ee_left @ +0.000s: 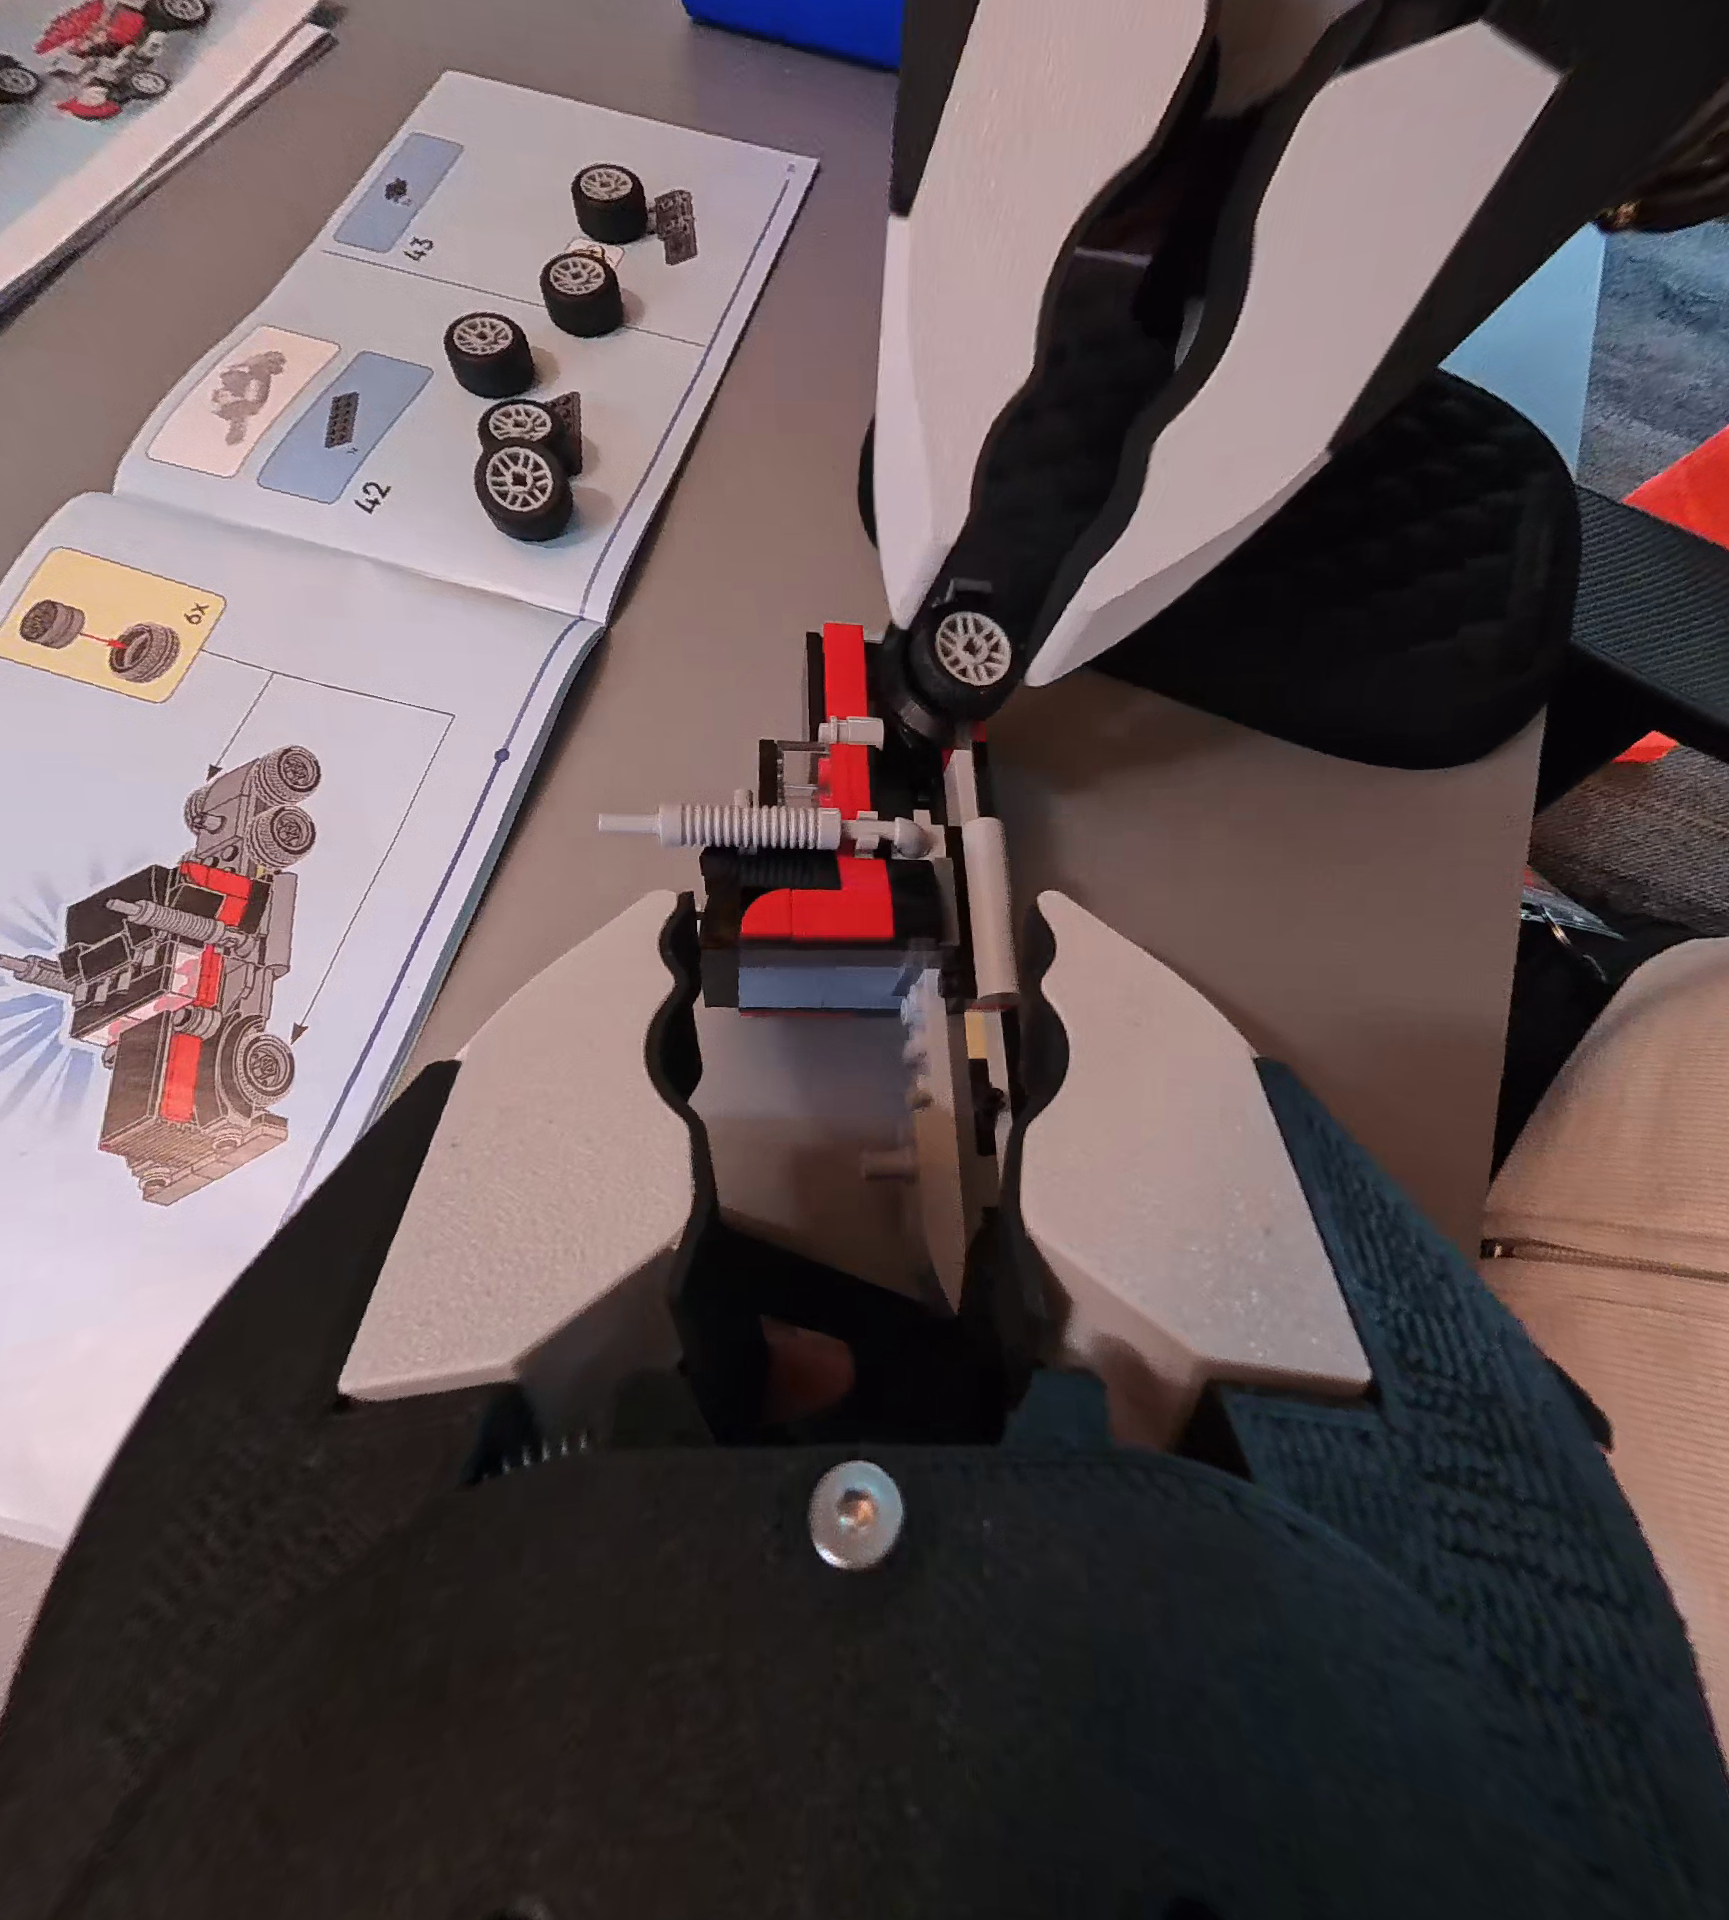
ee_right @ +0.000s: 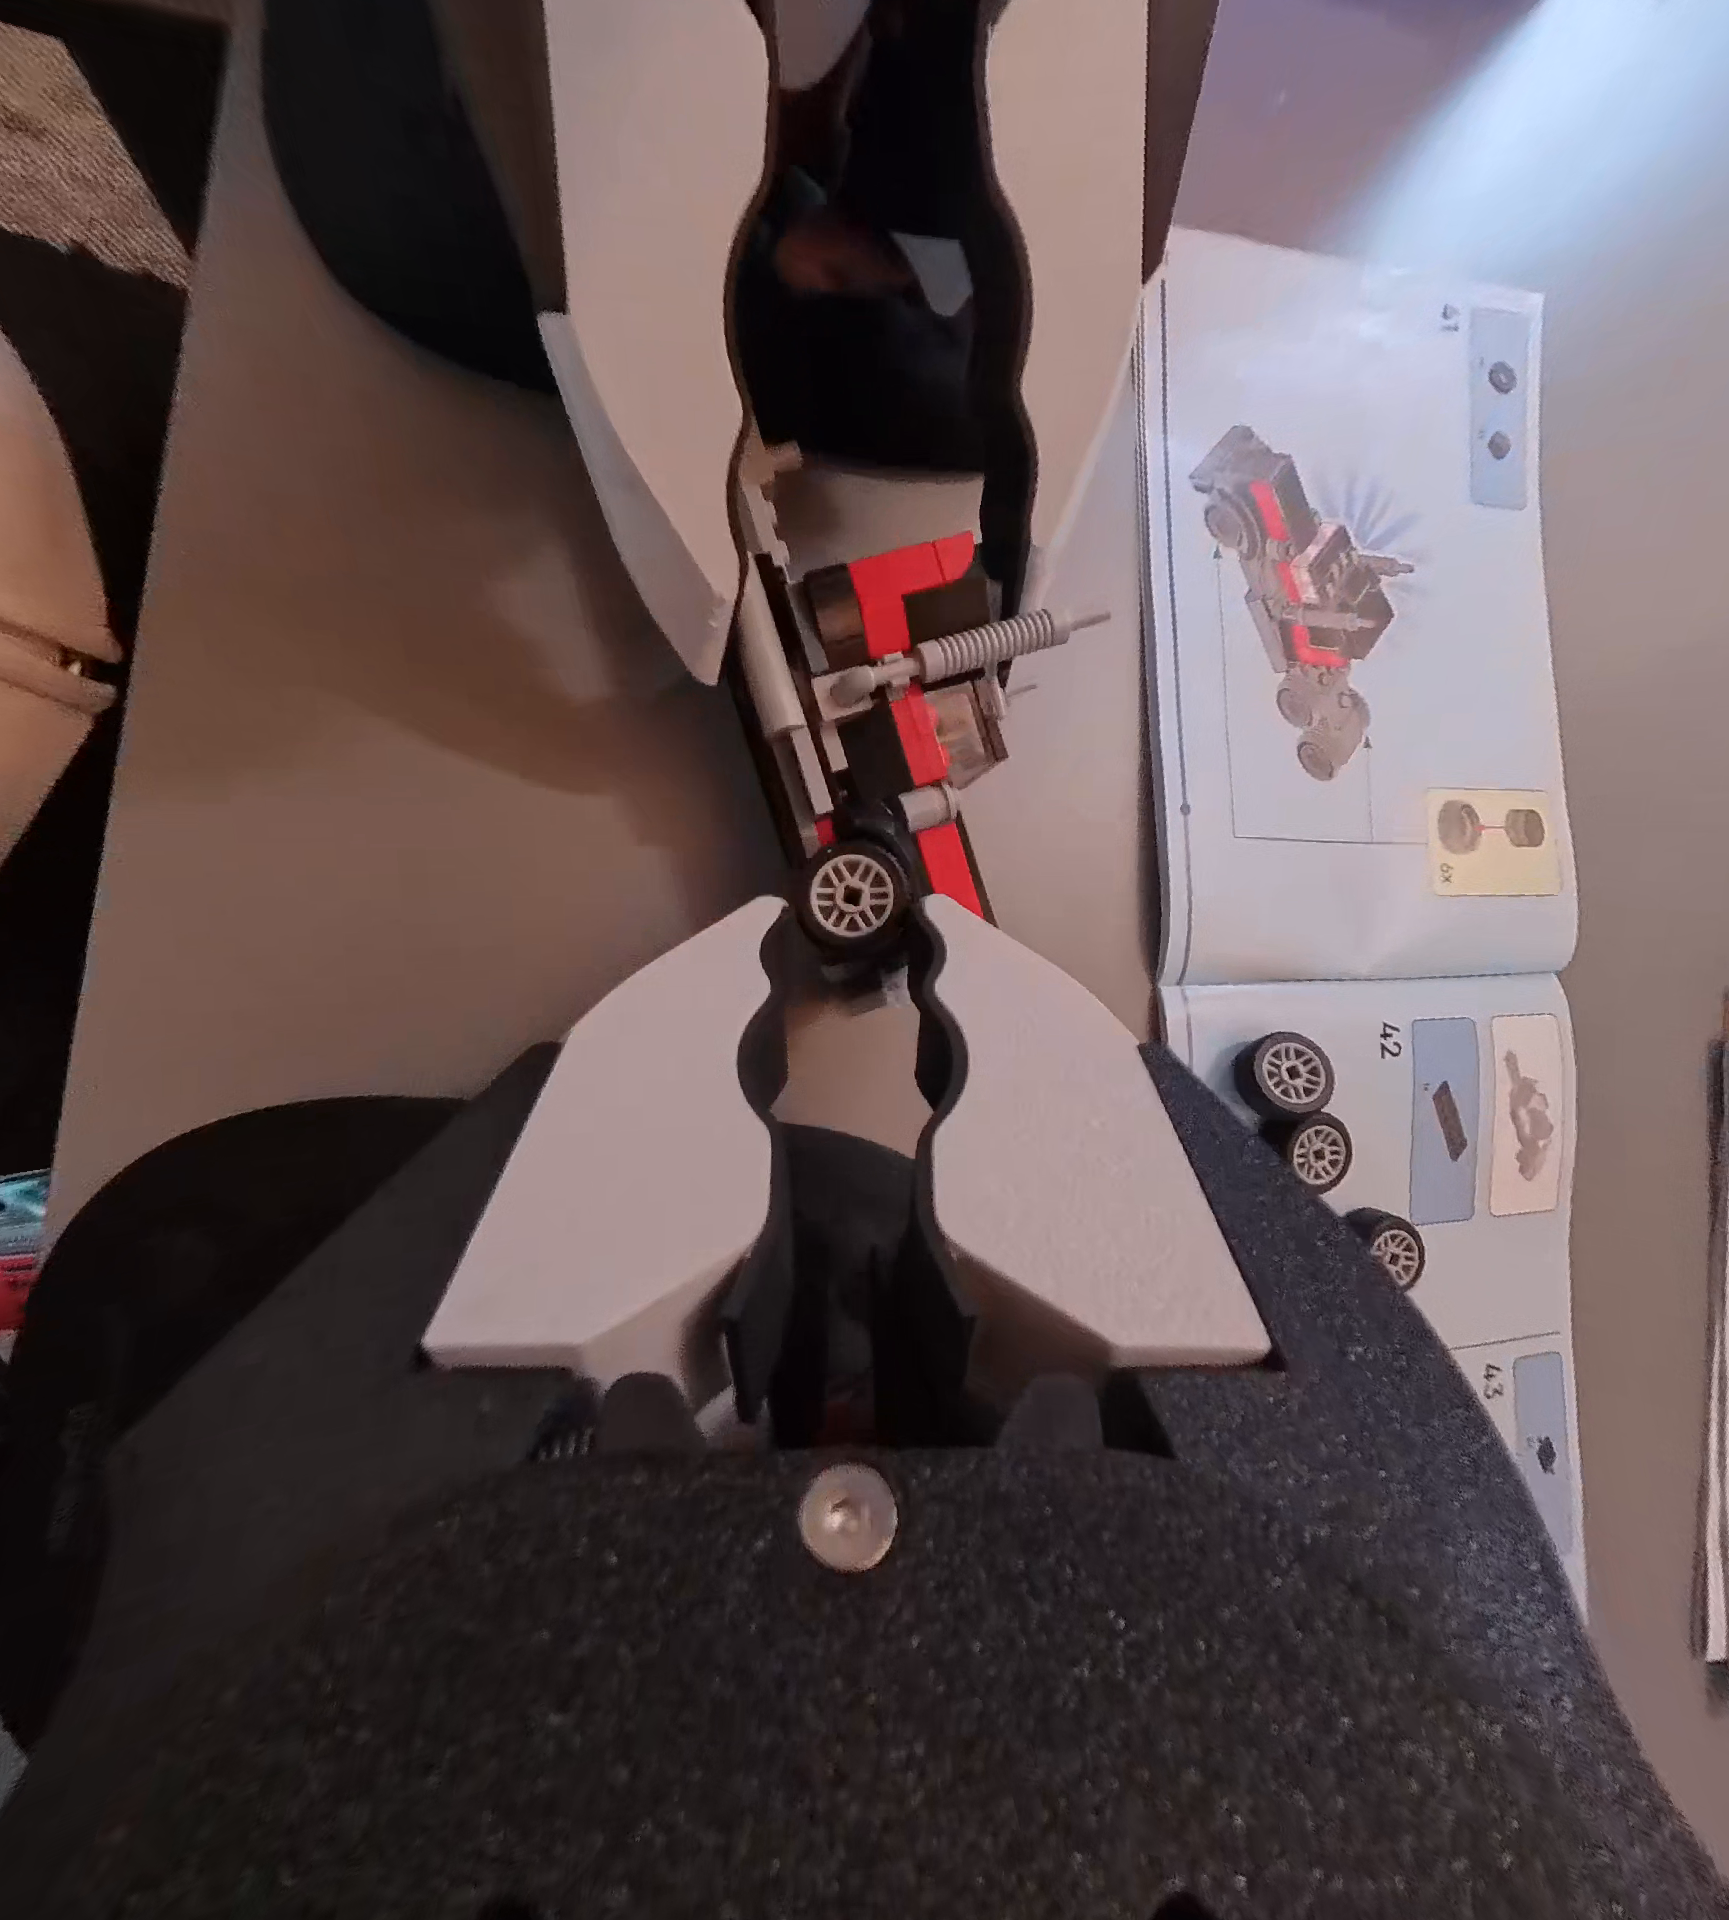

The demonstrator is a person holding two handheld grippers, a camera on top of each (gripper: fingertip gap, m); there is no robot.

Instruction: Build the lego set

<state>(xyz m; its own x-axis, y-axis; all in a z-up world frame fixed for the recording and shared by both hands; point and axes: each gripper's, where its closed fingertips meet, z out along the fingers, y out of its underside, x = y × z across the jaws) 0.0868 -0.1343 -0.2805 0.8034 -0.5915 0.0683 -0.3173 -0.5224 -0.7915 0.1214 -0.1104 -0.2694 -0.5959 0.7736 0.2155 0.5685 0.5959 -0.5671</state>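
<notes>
The open instruction booklet [ee_left: 486, 343] carries printed markings.

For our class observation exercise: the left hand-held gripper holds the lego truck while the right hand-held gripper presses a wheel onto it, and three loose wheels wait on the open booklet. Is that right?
Not quite. The left wrist view shows five loose wheels on the open booklet, not three. The rest holds: the left hand-held gripper holds the lego truck, and the right hand-held gripper presses a wheel onto it.
</notes>
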